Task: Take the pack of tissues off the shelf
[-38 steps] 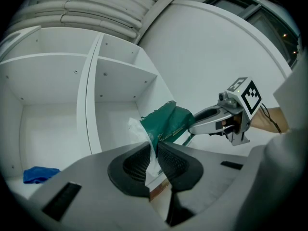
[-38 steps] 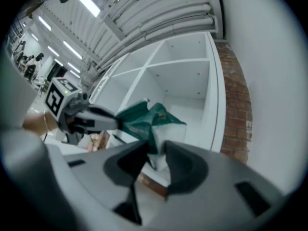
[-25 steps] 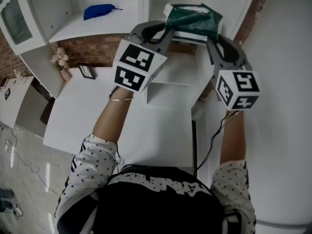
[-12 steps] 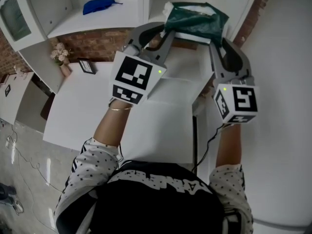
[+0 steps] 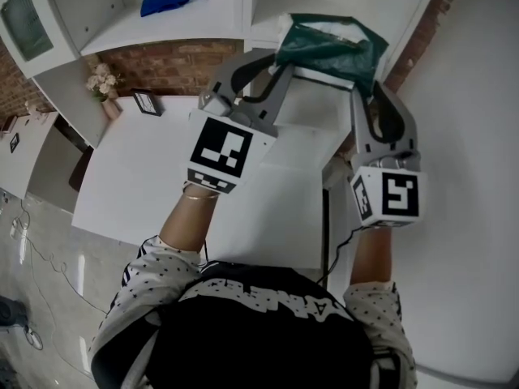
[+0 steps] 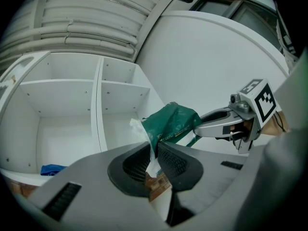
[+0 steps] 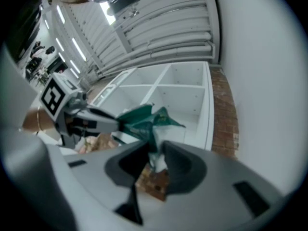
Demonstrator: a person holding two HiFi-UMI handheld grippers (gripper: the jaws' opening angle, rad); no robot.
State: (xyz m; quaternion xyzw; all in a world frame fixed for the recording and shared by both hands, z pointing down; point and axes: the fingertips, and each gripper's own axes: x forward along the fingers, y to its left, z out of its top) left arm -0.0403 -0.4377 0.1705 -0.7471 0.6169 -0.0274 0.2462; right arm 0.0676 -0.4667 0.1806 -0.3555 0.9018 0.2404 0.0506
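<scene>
My left claw (image 6: 155, 150) is pinched narrow on the left end of the green pack of tissues (image 5: 328, 43). My right claw (image 7: 155, 148) is clamped on its right end, so the pack hangs between the two, above the white tabletop (image 5: 138, 177). Beyond it stands the white shelf (image 5: 162, 35), with a blue bundle (image 5: 166, 2) lying in its left compartment.

blue cloth (image 5: 166, 2), perhaps a bag; flowers (image 5: 101, 81) beside small frame (image 5: 147, 102)
</scene>
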